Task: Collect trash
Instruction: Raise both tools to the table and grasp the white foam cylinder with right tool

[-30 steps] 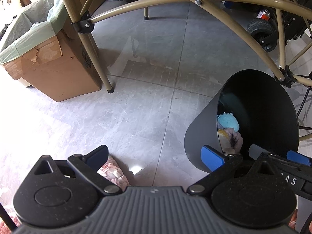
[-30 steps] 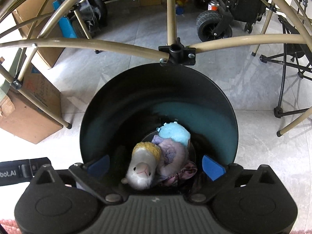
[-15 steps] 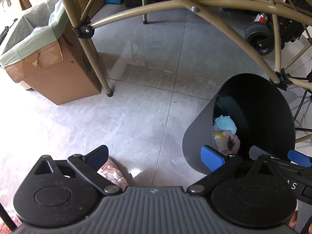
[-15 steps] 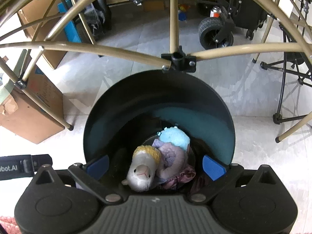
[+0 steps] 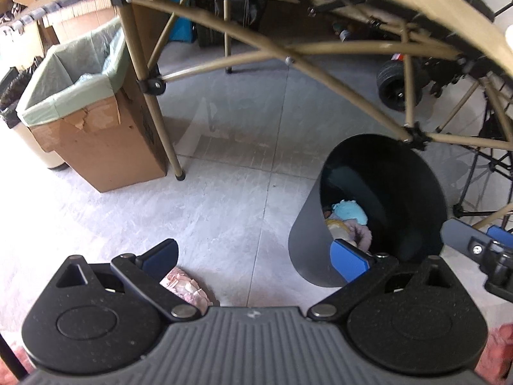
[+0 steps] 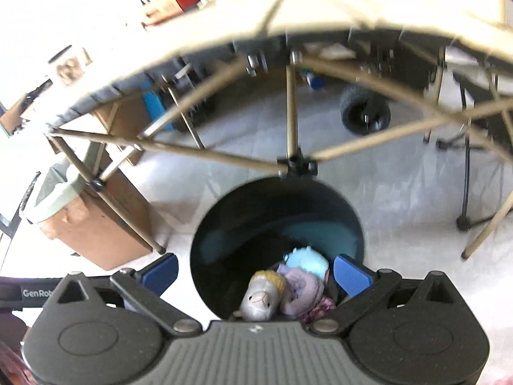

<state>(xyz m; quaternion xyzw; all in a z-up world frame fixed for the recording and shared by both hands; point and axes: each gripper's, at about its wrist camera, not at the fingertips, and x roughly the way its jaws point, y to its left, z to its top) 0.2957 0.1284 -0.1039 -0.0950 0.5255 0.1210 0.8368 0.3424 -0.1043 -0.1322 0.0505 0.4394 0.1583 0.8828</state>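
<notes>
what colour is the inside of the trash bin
Black with a teal sheen; the trash bin shows best from the right wrist.

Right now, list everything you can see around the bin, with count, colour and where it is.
Bin: one, black, on the floor under the table frame.
Soft toys: about three, blue, lilac, grey-yellow, inside the bin.
Pink cloth: one, on the floor by the left gripper.
Cardboard box: one, brown, green liner, far left.
Folding table: one, tan legs, overhead.
Wheel: one, black, behind.
Left gripper: open, empty.
Right gripper: open, over the bin.
</notes>
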